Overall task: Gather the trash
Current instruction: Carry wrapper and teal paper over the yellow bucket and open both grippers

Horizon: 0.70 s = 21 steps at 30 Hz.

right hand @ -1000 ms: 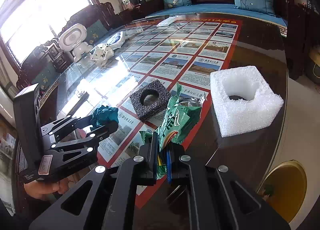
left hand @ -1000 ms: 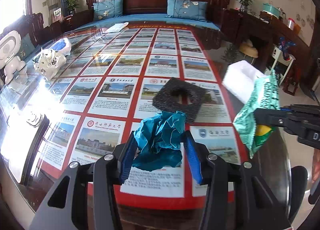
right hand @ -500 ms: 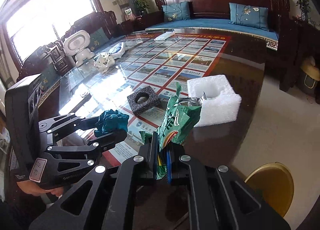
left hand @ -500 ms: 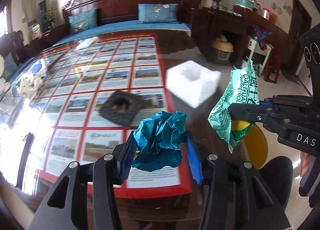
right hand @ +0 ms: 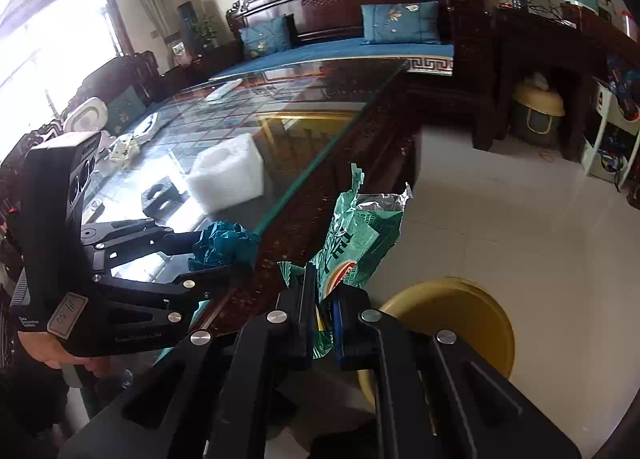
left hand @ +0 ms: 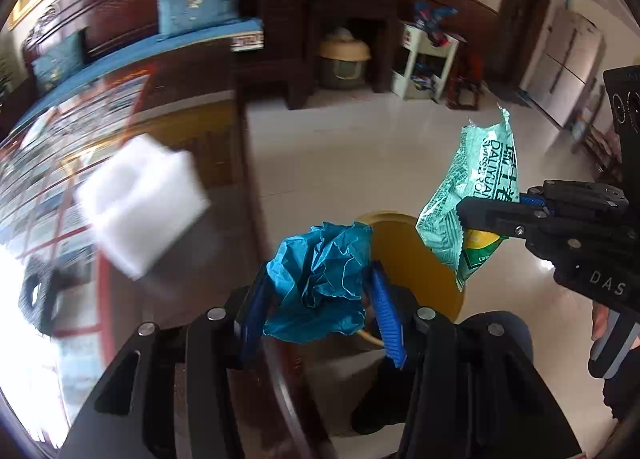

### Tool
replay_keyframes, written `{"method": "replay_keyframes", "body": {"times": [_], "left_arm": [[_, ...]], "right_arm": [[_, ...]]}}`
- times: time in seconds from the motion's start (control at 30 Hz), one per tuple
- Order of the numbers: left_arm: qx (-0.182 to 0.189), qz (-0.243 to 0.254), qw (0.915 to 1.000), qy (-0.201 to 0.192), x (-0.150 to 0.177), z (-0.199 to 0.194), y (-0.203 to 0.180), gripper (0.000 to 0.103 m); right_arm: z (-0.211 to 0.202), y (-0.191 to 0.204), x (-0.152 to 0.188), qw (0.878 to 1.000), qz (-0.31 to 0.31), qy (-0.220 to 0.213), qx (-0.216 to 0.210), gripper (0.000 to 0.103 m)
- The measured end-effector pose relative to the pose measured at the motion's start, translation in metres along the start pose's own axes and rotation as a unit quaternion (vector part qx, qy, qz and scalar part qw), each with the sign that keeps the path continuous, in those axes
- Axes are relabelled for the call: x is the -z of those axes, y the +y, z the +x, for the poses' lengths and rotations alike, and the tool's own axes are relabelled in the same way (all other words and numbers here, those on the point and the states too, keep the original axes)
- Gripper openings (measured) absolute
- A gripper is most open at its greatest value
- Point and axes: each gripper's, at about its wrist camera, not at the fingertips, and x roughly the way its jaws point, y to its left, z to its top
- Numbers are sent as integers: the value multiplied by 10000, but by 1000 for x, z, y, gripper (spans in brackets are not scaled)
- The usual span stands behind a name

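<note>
My left gripper [left hand: 318, 295] is shut on a crumpled teal paper ball [left hand: 320, 279], held over the table's edge just left of a yellow bin [left hand: 412, 259] on the floor. In the right wrist view the same paper ball [right hand: 224, 245] sits in the left gripper [right hand: 218, 253]. My right gripper [right hand: 322, 299] is shut on a green snack wrapper [right hand: 360, 235], which stands upright above the floor beside the yellow bin [right hand: 460, 319]. From the left wrist the wrapper [left hand: 476, 195] hangs from the right gripper [left hand: 466, 213], right of the bin.
A white foam block [right hand: 228, 175] and a black foam square [right hand: 160, 193] lie on the glass-topped table [right hand: 320, 119]. Its edge [left hand: 256, 219] runs down beside my left gripper. Tiled floor [right hand: 520, 219] spreads to the right. A sofa, dark cabinets and a white shelf stand beyond.
Both grippers have swung right, off the table toward the floor, each keeping its load. The yellow bin has come into view under them, and the foam pieces have slid to the left.
</note>
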Motion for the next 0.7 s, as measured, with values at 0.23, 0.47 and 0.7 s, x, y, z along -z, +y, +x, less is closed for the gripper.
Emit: {"method": "replay_keyframes", "body": {"times": [0.23,0.47,0.7], "left_arm": [[532,309,9967,529,-28,69,-57,49],[529,521,9920,1022,-38,126,-89,49],[451,637,9873,1384,-35,155,-99,49]], "right_arm": [[6,-69,32,9974,406,409,434,7],[32,-116,53,9919,670,890,614,7],[62,-148,59,9864,725,1208,842,53]]}}
